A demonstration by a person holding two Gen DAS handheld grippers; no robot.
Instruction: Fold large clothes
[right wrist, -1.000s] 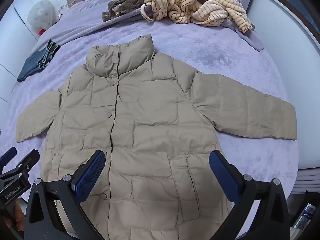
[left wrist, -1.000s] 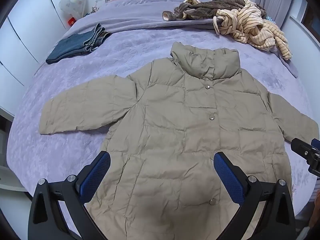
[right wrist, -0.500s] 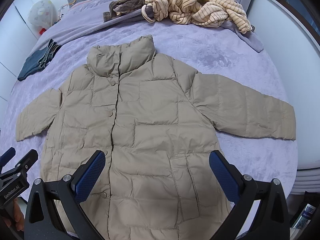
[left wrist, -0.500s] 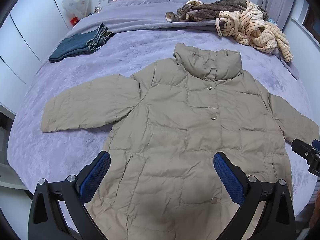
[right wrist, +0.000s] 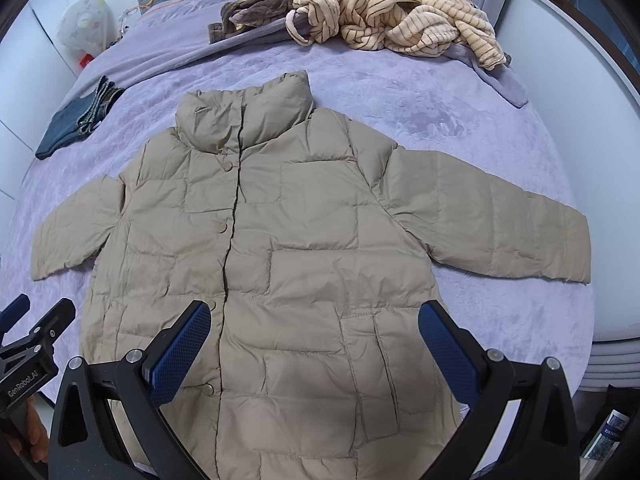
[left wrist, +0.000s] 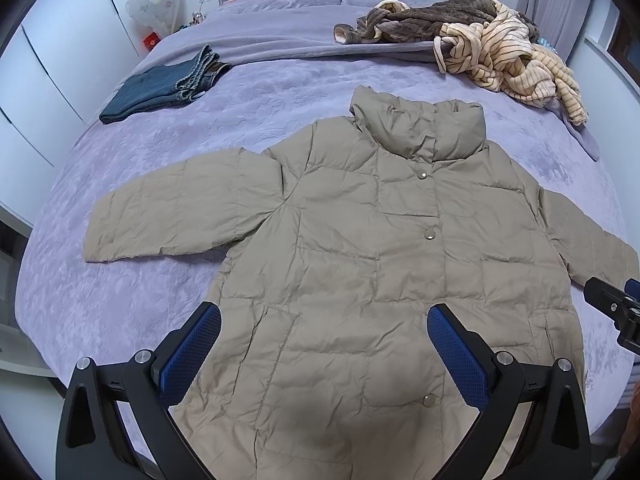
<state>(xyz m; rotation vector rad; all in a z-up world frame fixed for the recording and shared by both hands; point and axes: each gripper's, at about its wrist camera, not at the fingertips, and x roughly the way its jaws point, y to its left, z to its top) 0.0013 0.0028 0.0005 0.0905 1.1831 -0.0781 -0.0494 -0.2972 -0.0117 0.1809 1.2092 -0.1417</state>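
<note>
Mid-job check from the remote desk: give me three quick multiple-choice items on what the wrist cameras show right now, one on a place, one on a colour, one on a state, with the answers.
1. Where do the folded jeans lie?
A. on the bed's far left
B. on the coat
C. on the floor

2. What colour is the puffer coat?
A. navy
B. beige
C. red

3. How do the left claw and right claw stand?
A. both shut on a sleeve
B. one open, one shut
C. both open, holding nothing

Answers: 1 A, the jeans rest on the purple bedspread, left of the coat. 2 B, the quilted fabric is beige. 3 C, the blue pads stand wide apart above the coat.
</note>
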